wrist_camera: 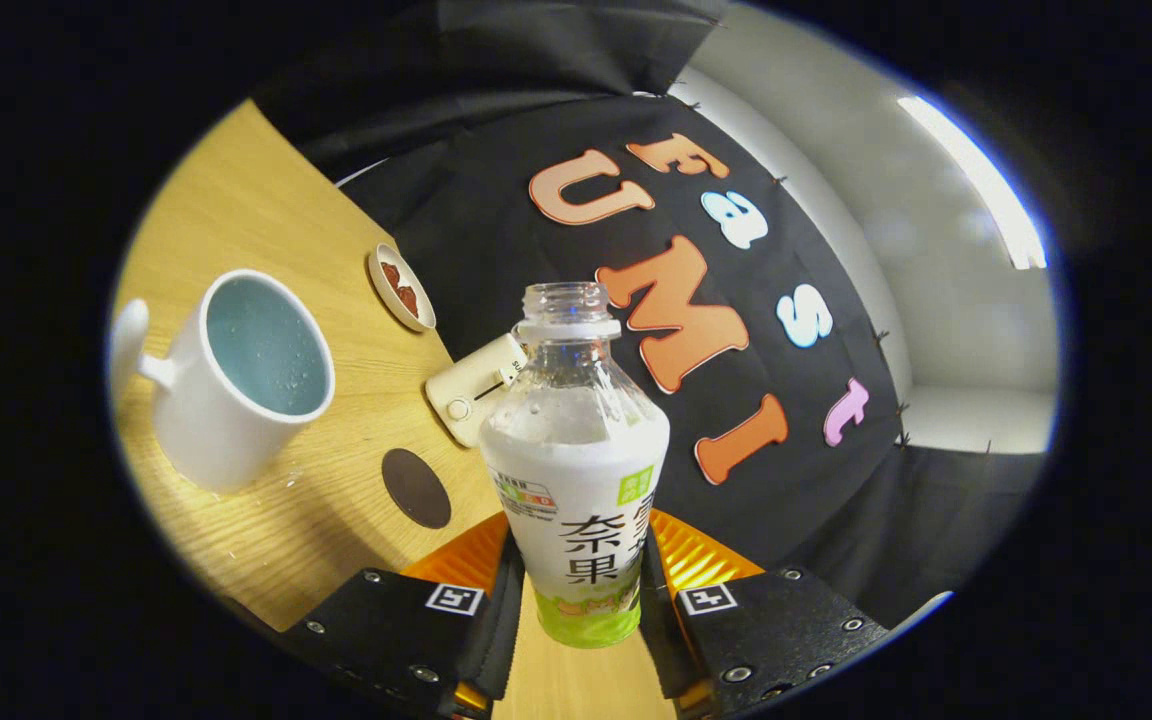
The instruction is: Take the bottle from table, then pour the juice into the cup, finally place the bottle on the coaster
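- Standing to the left of the fingers, the cup (236,378) rests on the counter (266,230), a white mug with its handle turned away to the left and its mouth open toward the bottle; drops cling to its inner wall, and I cannot tell how much liquid lies in it
- Lying on the counter between the cup and the fingers, nearer the fingers, the coaster (416,487) is a dark flat round, bare on top
- Farther back sit a small dish (402,287) with something reddish in it and a pale timer-like box (474,392), both beyond the coaster
- The gripper (576,600) has the bottle (576,470) between its fingers, both pressing on the lower body at the label; the cap is off and the long axis runs straight ahead from the fingers
- The counter appears tilted in this view, so the bottle seems to be held off it, leaning
- Judged from this, the cup lies left of the neck, so pouring would call for a tilt leftward; the coaster lies closer in on that same side
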`<act>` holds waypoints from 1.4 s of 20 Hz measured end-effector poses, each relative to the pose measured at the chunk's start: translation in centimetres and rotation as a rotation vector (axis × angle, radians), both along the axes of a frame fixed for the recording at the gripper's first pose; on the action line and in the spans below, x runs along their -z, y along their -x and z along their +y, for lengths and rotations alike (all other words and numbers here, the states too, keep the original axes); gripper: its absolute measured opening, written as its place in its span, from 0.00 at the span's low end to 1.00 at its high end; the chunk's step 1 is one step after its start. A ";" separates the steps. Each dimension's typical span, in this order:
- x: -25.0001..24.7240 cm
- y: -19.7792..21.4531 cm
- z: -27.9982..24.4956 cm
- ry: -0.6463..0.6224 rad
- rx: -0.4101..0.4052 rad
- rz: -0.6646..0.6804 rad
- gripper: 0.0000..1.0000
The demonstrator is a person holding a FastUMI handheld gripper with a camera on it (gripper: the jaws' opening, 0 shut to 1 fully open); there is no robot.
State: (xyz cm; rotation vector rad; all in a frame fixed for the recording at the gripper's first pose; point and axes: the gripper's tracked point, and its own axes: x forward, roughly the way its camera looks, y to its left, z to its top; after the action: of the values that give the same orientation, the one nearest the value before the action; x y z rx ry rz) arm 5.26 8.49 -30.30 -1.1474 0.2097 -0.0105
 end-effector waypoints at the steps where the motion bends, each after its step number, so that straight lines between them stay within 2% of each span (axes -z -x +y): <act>1: -0.2 0.0 0.2 0.051 -0.014 -0.019 0.56; 13: -0.2 -0.8 0.7 0.294 -0.104 -0.073 0.56; 28: -0.4 -0.4 1.9 0.458 -0.209 -0.096 0.56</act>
State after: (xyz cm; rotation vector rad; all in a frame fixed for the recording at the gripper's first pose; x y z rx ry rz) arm 5.70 10.41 -29.92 -1.6170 -0.0022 0.0741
